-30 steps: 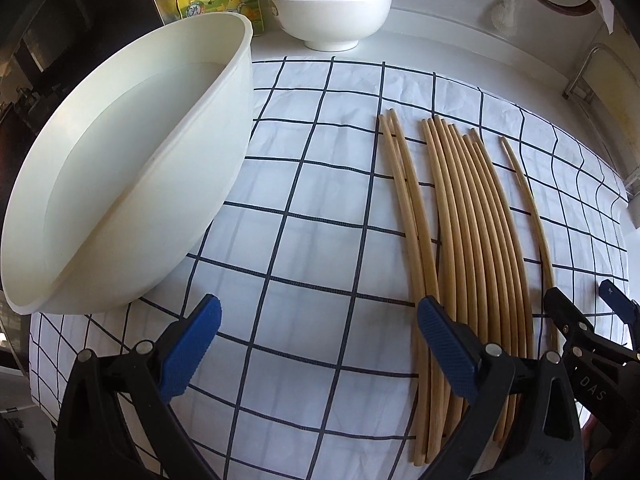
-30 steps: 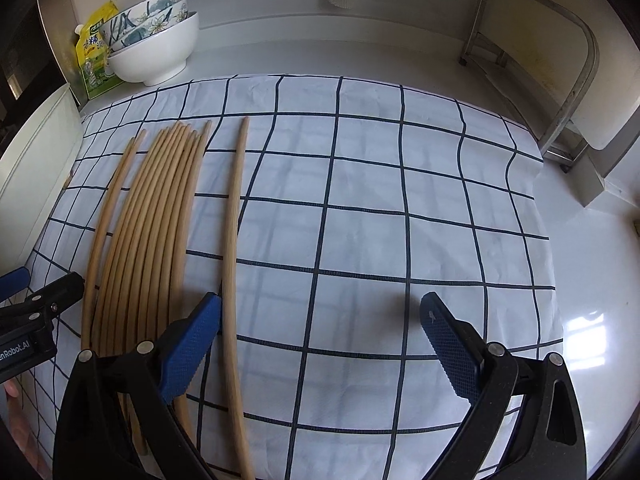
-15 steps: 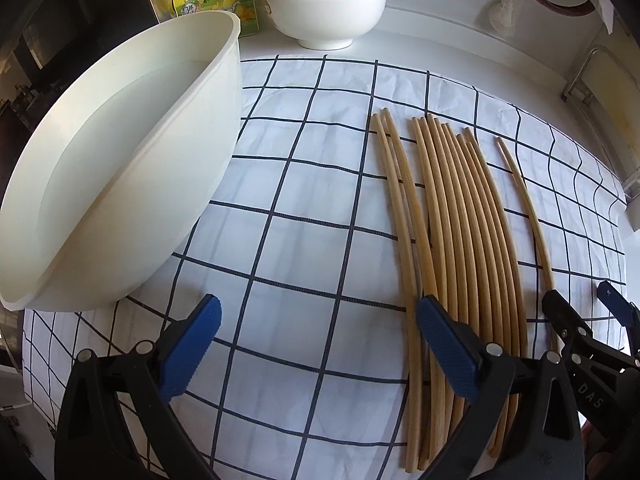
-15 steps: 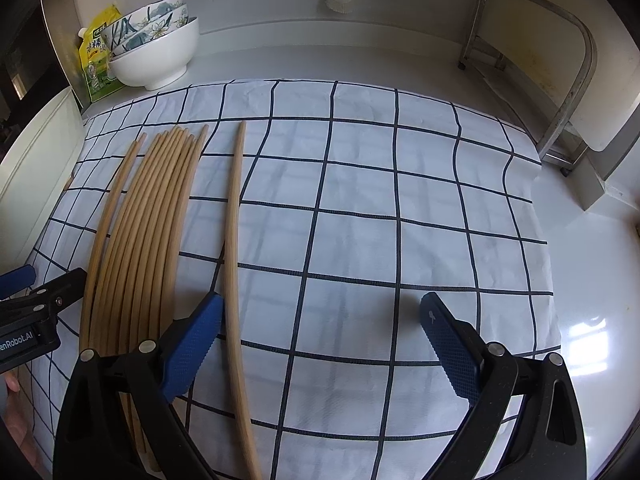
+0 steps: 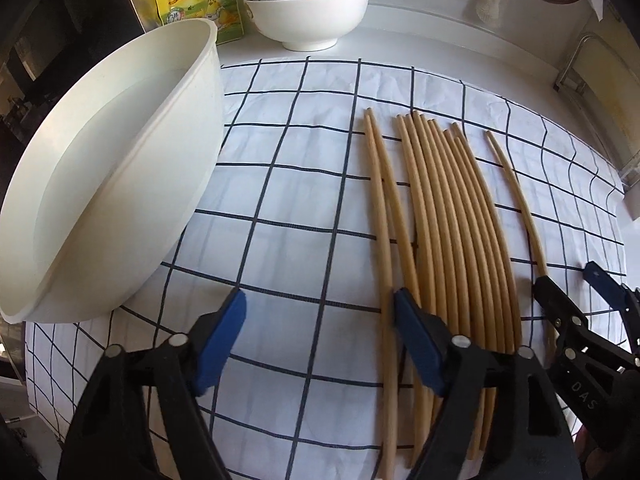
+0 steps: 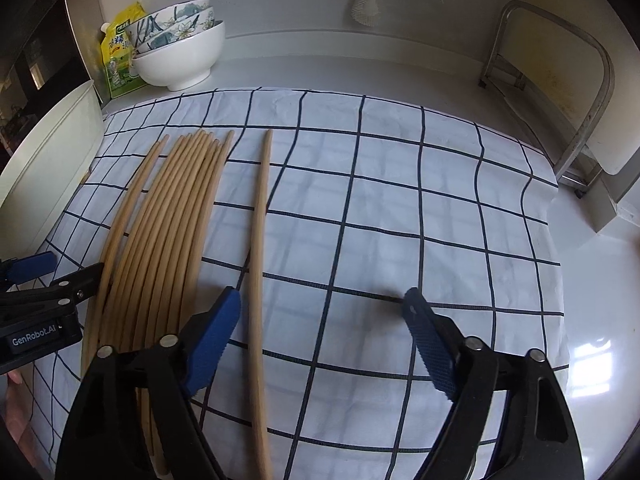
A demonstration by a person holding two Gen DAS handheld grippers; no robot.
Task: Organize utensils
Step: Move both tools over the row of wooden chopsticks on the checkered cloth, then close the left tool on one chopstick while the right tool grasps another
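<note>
A white cloth with a dark grid covers a pale counter. On it lie wooden chopsticks, all with their long axes running away from the cameras toward the back wall. Most form a tight bundle; 1 single chopstick lies apart, just to the bundle's right.

The right gripper hovers over the cloth, jaws closing but with a wide gap left and nothing pressed between them. The single chopstick passes between its 2 blue pads, close beside the left one. The right gripper is the nearer tool to this stick.

The left gripper is also closing and grips nothing; only bare cloth sits in its gap, and its right pad overlaps the bundle's left side.

A large cream basin stands at the cloth's left edge. Stacked bowls sit by the back wall. Right of the single chopstick the cloth is bare, giving open room.
</note>
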